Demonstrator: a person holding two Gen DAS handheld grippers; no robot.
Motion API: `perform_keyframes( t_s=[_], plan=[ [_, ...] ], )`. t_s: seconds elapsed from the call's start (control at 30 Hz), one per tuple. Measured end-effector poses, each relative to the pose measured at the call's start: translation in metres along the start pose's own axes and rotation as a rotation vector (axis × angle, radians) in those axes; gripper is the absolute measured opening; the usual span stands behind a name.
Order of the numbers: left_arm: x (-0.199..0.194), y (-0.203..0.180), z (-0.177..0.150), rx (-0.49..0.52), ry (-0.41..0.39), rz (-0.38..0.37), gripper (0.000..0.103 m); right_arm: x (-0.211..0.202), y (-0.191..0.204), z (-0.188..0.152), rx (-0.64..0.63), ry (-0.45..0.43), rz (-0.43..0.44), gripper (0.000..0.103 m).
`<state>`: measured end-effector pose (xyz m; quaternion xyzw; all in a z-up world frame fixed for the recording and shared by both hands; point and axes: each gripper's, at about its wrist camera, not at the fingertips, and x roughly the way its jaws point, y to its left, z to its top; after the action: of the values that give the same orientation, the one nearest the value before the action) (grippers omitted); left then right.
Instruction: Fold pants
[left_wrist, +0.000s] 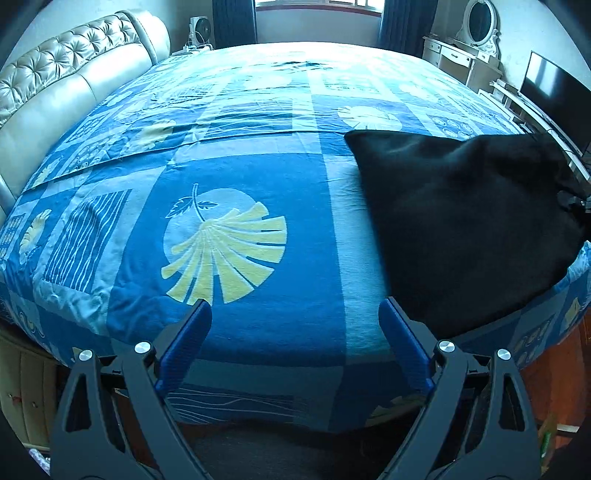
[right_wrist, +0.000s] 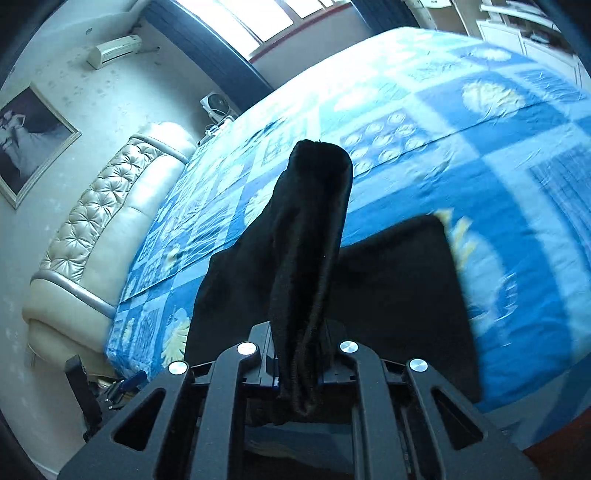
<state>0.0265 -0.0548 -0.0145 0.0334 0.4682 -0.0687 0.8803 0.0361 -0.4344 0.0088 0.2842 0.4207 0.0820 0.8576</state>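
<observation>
The right gripper (right_wrist: 299, 363) pinches the black pants (left_wrist: 469, 229) bunched between its jaws, while the left gripper (left_wrist: 295, 332), jaws spread and empty, hangs just left of the cloth's near edge on the bed (left_wrist: 258, 177).

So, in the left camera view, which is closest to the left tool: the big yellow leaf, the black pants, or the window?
1. Black pants: touching the left tool's right finger.
2. Yellow leaf: just ahead, left of centre.
3. Window: far wall, beyond the bed.

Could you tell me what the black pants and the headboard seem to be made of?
Pants: probably a soft matte knit; fuzzy edge, limp folds, no shine.
Headboard: looks like cream leather or a leather-like material; glossy, button-tufted, padded.
</observation>
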Motion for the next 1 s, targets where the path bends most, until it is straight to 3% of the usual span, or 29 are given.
perform_keyframes(
  t_s=[0.2, 0.3, 0.53, 0.63, 0.67, 0.77, 0.8, 0.83, 0.9, 1.0],
  plan=[
    [0.005, -0.017, 0.004, -0.004, 0.012, -0.033, 0.092, 0.008, -0.055, -0.011, 0.097, 0.042, -0.027, 0.012],
    [0.009, -0.026, 0.005, 0.002, 0.014, -0.038, 0.092, 0.018, -0.081, -0.021, 0.185, 0.054, 0.033, 0.013],
    [0.018, -0.03, 0.004, -0.015, 0.034, -0.047, 0.092, 0.025, -0.1, -0.025, 0.283, 0.042, 0.153, 0.014],
    [0.019, -0.028, 0.003, -0.022, 0.04, -0.057, 0.092, 0.018, -0.106, -0.025, 0.306, 0.023, 0.162, 0.018],
    [0.019, -0.027, 0.003, -0.026, 0.037, -0.065, 0.092, 0.012, -0.11, -0.024, 0.313, 0.006, 0.148, 0.02],
    [0.018, -0.02, 0.005, -0.055, 0.032, -0.113, 0.092, -0.012, -0.128, -0.024, 0.366, -0.051, 0.04, 0.042],
    [0.019, -0.016, 0.006, -0.073, 0.038, -0.148, 0.092, -0.019, -0.132, -0.024, 0.382, -0.07, 0.029, 0.043],
    [0.02, -0.013, 0.007, -0.089, 0.045, -0.188, 0.092, -0.027, -0.137, -0.026, 0.406, -0.088, 0.048, 0.045],
    [0.024, -0.009, 0.01, -0.129, 0.072, -0.314, 0.092, -0.035, -0.14, -0.028, 0.434, -0.107, 0.08, 0.068],
    [0.031, -0.01, 0.013, -0.155, 0.108, -0.427, 0.092, -0.036, -0.137, -0.033, 0.43, -0.103, 0.15, 0.073]
  ],
)
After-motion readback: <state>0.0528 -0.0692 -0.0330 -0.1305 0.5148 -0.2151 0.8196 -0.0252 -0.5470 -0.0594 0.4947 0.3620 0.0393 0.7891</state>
